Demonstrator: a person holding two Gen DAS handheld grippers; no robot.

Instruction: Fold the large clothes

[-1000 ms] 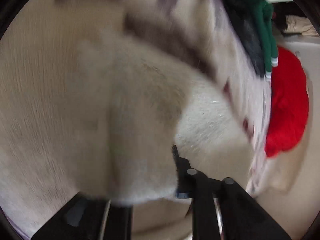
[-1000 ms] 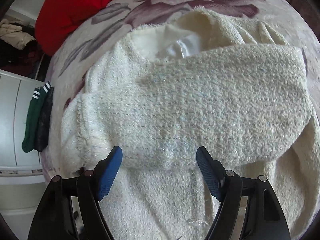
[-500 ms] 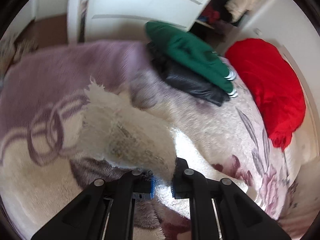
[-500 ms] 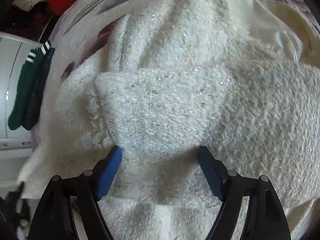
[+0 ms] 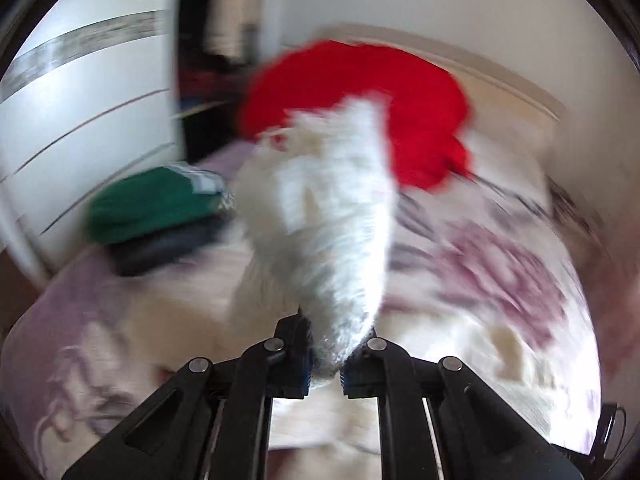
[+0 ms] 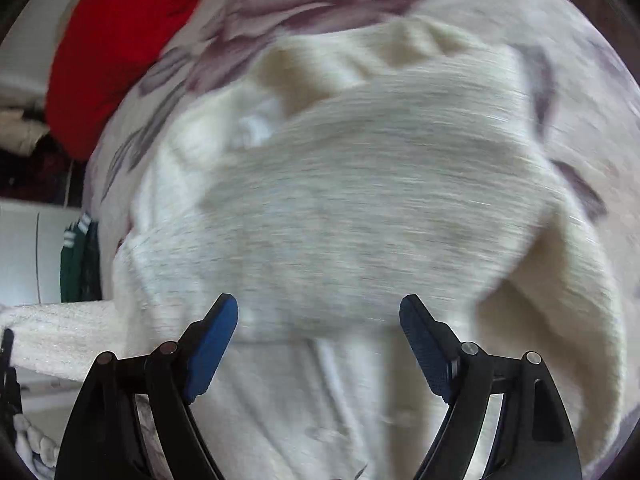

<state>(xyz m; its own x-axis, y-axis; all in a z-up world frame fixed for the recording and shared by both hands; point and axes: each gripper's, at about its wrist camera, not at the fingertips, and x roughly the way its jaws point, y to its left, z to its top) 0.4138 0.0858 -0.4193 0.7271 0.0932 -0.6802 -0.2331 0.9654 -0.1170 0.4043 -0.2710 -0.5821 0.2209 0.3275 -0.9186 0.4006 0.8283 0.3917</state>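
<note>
A: Where is the sweater?

B: The cream sweater (image 6: 360, 208) lies spread on the bed (image 6: 580, 40), over a blanket with purple flowers. In the left wrist view one fuzzy end (image 5: 332, 216) of it is lifted off the bed. The left gripper (image 5: 325, 364) is clamped on that end, which rises up and away from the pads.

A: And the right gripper?

B: The right gripper (image 6: 320, 344) hangs over the sweater with its blue pads (image 6: 210, 340) set wide apart. Nothing is pinched between them. A folded layer of knit lies just beyond the pads.

A: What is near the sweater?

B: A red garment (image 5: 360, 108) sits behind the sweater at the head of the bed. A green garment (image 5: 152, 204) lies on a dark one at the bed's edge, to the sweater's left in the left wrist view.

A: What is hard to make out?

B: Both views are smeared by motion. The lifted end hides part of the red garment. The sweater's lower part is cut off by the right view's bottom edge. Whether the lifted end is a sleeve or a hem, I cannot tell.
</note>
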